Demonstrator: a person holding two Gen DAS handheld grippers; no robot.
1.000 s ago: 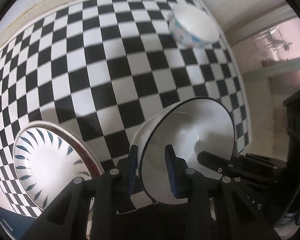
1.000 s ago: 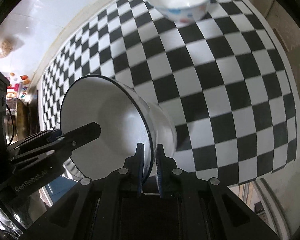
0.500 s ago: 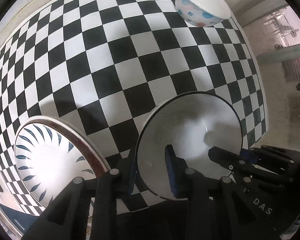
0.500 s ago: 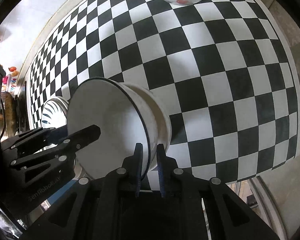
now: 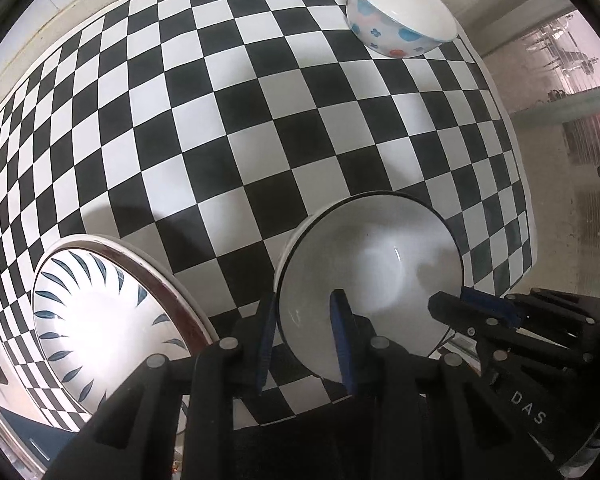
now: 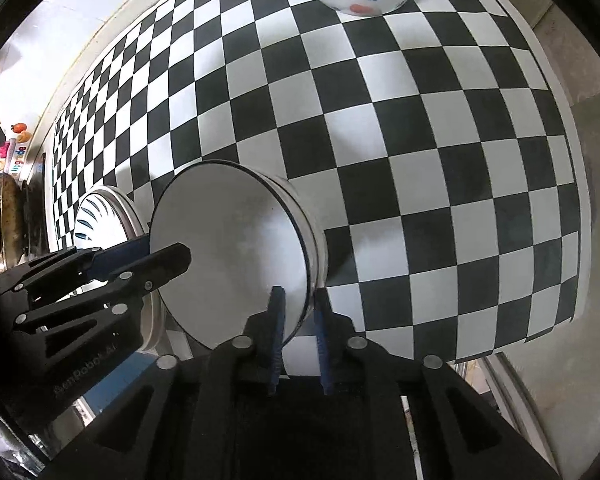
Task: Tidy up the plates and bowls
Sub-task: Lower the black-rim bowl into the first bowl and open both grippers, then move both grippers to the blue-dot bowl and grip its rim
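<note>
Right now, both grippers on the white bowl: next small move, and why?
Probably carry the dark-rimmed white bowl toward the flowered bowl across the checkered cloth. The left gripper and right gripper clamp opposite sides of its rim, and the cloth between looks clear.

Left gripper point(image 5: 306, 334) points steeply downward, jaws clamped on the rim of a white bowl point(image 5: 374, 264). Right gripper point(image 6: 298, 330) likewise points steeply down, jaws closed across the opposite rim.
</note>
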